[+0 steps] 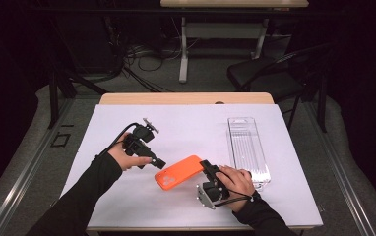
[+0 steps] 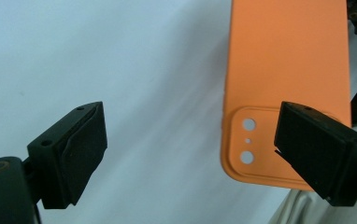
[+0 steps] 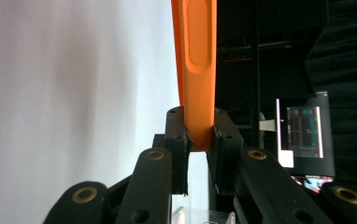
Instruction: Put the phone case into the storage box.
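An orange phone case is held just above the white table cover, camera cut-out toward the near left. My right gripper is shut on its right end; in the right gripper view the case's edge stands clamped between the two black jaws. My left gripper stands open just left of the case's camera end. In the left gripper view the case lies beyond the right jaw, back side up, and nothing sits between the jaws.
A clear plastic tray lies on the right side of the white cover, just beyond my right hand. A black chair and cables sit on the floor past the table's far edge.
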Action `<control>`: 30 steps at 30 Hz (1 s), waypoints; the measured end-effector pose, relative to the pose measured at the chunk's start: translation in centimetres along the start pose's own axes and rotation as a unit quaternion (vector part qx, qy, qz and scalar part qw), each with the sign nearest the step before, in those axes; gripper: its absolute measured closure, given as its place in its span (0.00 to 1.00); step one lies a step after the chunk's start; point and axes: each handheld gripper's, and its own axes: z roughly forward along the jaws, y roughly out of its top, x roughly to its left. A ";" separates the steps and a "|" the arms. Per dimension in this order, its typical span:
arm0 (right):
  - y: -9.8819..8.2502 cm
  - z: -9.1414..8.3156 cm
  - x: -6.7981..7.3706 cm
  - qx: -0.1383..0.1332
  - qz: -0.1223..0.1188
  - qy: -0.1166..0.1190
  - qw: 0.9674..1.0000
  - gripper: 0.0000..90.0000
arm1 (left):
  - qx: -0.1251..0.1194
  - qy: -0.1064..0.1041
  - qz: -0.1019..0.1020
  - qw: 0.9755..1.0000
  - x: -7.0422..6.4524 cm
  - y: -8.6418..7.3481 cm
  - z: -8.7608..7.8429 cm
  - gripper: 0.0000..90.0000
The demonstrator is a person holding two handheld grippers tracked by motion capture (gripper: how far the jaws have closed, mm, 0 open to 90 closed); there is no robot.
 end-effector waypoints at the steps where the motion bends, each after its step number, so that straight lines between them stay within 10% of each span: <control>1: 0.1 -0.1 -0.1 0.002 0.004 0.002 1.000 0.89 | -0.002 0.001 -0.002 1.000 0.2 -0.1 -0.1 0.11; 14: -0.1 -0.7 -1.1 -0.033 0.115 0.056 0.991 0.89 | -0.021 0.004 -0.021 1.000 1.5 -1.5 -0.6 0.12; 23: -0.3 -1.1 -1.7 -0.059 0.202 0.092 0.973 0.89 | -0.039 0.005 -0.024 0.999 2.0 -2.3 -1.3 0.12; 30: -0.2 -1.5 -1.9 -0.055 0.218 0.104 0.969 0.89 | -0.044 0.008 -0.025 0.999 2.3 -2.8 -1.5 0.14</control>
